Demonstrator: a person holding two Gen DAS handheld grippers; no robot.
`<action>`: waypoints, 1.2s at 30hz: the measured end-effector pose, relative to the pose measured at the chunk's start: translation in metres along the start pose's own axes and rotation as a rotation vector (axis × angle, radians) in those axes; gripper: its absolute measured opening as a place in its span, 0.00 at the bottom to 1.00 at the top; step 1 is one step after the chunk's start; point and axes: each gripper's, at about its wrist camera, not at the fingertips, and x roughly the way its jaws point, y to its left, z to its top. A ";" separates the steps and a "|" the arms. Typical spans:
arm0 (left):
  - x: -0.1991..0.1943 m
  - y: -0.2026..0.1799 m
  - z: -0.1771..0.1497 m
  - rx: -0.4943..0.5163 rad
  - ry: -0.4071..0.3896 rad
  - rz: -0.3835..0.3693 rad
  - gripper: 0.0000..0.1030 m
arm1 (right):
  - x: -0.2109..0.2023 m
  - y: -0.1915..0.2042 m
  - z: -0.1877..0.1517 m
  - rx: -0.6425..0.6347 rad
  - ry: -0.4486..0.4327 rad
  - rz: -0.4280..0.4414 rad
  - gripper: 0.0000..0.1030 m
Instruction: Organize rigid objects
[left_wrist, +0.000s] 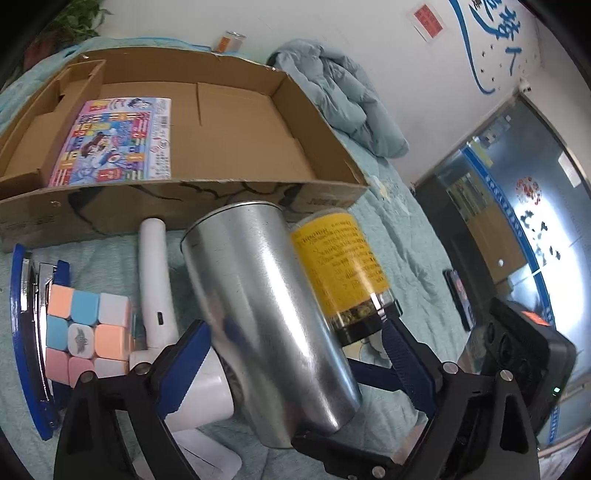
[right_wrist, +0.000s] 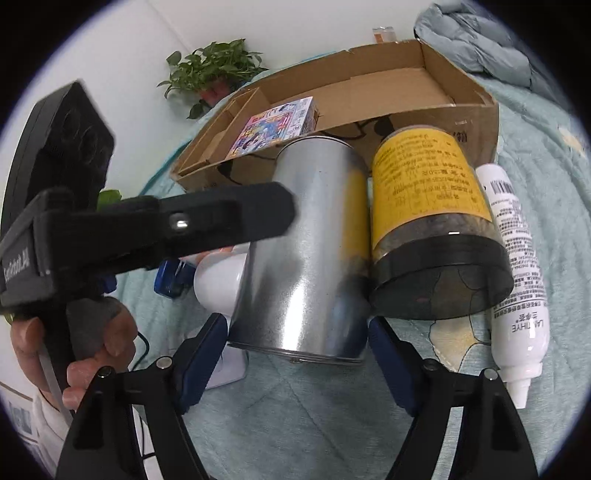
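- Blue tool with chrome parts at far left on the bed; what kind, cannot tell.
- Cube just beside it, pastel faces up.
- White dryer next, handle pointing at the box; its body runs under the left finger.
- Box open-topped, behind the whole row; a colourful booklet lies flat in its left half.
- Tin, plain metal, lies on its side on the bed in front of the box, between dryer and jar.
- Left gripper: fingers wide and straddling the tin. The left pad is close to the tin wall; the right pad is off it, up by the jar's lid. No grip.
- Right gripper: comes at the tin's other end, fingers set narrower, one pad hard by each wall; no clear squeeze seen.
- Person's hand grips the left gripper's handle, seen from the right wrist.
- Jar, yellow label and dark lid, on its side, touching the tin's right flank.
- White bottle lies just right of the jar, nozzle toward the camera.
- Blue duvet bunched behind the box's right end.
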 end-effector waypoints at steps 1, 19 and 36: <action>0.003 -0.002 -0.002 0.010 0.014 0.001 0.91 | -0.001 0.002 -0.002 -0.012 0.007 -0.008 0.76; 0.009 -0.009 -0.069 -0.131 0.142 -0.055 0.79 | -0.034 -0.015 -0.035 0.029 0.191 0.108 0.74; 0.030 -0.002 -0.079 -0.150 0.139 -0.099 0.85 | 0.003 0.003 -0.033 0.011 0.177 0.086 0.83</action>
